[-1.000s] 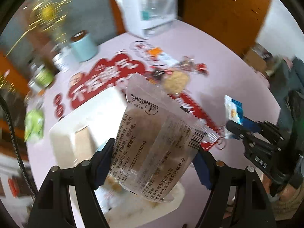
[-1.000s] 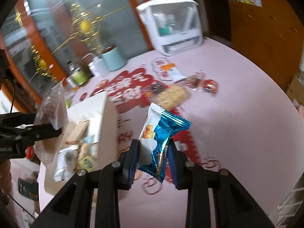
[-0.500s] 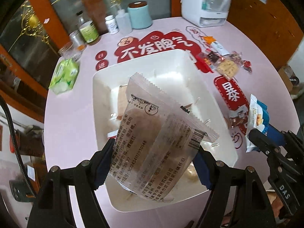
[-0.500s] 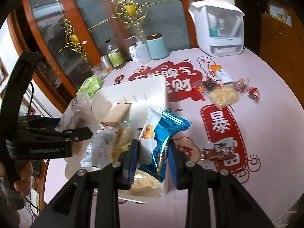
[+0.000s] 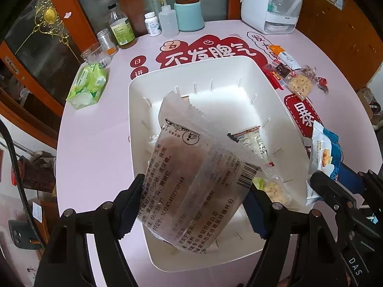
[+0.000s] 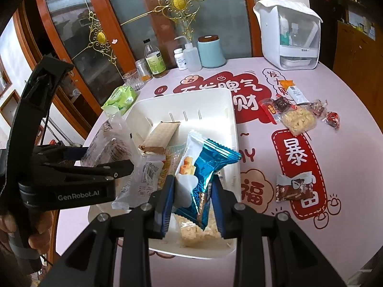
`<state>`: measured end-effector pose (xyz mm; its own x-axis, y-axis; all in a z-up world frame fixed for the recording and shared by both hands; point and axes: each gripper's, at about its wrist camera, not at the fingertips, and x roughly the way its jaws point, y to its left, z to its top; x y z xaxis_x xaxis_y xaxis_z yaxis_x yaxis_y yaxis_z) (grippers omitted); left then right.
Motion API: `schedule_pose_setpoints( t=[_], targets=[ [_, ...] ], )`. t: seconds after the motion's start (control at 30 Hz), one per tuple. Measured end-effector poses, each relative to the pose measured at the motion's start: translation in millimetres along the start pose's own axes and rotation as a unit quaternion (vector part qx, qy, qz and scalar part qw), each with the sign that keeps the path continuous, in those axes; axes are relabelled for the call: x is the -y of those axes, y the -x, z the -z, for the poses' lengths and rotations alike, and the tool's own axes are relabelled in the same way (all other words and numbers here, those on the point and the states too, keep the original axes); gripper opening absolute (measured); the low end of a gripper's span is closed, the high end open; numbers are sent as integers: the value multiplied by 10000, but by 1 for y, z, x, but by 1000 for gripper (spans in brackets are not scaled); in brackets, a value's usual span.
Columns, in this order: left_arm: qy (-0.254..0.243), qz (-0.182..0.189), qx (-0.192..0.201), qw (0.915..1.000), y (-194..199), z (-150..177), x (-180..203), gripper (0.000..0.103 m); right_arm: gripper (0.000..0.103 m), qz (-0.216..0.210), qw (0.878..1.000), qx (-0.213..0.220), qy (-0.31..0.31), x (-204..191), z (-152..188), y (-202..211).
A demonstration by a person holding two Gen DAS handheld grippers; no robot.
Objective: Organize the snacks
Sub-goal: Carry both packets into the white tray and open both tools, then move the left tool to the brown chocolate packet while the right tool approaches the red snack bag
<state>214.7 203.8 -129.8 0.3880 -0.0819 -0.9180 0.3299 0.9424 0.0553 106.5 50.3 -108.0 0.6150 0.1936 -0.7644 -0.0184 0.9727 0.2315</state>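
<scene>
The white bin [image 5: 282, 110] is the reference point for all positions below.

Left of the bin, a green tissue pack [image 5: 87, 85] lies on the pink table [image 5: 95, 143], clear of the work; it is likely not part of the sorting.

Above the bin's near-left part, the left gripper [image 5: 194, 198] holds a clear snack packet [image 5: 191, 167]. Its jaws stand fairly wide, pressed on the packet's two side edges, so the packet hangs flat with its printed back facing the camera. This position suits a straight drop into the bin.

Inside the bin, several packets already lie, among them a brown wrapper [image 6: 160, 136] leaning on the far wall.

Over the bin's near-right edge, the right gripper [image 6: 191, 191] clamps a blue snack packet [image 6: 203, 167], jaws narrow, gripping its lower end so the top stands up. It appears staged for release.

Right of the bin, loose snacks [image 6: 296, 117] and a brown packet [image 6: 294, 187] remain on the table, apparently still to be collected.
</scene>
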Motion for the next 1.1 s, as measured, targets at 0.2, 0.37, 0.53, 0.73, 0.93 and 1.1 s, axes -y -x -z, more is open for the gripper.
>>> schedule_pose_setpoints(
  t=[0.2, 0.37, 0.53, 0.73, 0.93, 1.1],
  targets=[
    [138, 9, 42, 9999, -4, -4, -7, 75, 30, -56, 9999, -108, -79, 1, 3, -8],
    [299, 14, 149, 9994, -2, -10, -13, 75, 30, -82, 9995, -230, -223, 5, 3, -15],
    [396, -5, 246, 9989, 0, -15, -18, 76, 30, -98, 9996, -223, -106, -3, -2, -20],
    [371, 14, 447, 9983, 10, -28, -15, 78, 39, -257, 9994, -242, 4, -15, -13, -27],
    [217, -77, 1040, 9943, 38, -45, -8, 96, 65, -452, 9988, -169, 72, -20, -11, -24],
    [151, -34, 1117, 9936, 45, -50, -5, 97, 65, -437, 9989, -117, 88, -20, -9, -21]
  ],
)
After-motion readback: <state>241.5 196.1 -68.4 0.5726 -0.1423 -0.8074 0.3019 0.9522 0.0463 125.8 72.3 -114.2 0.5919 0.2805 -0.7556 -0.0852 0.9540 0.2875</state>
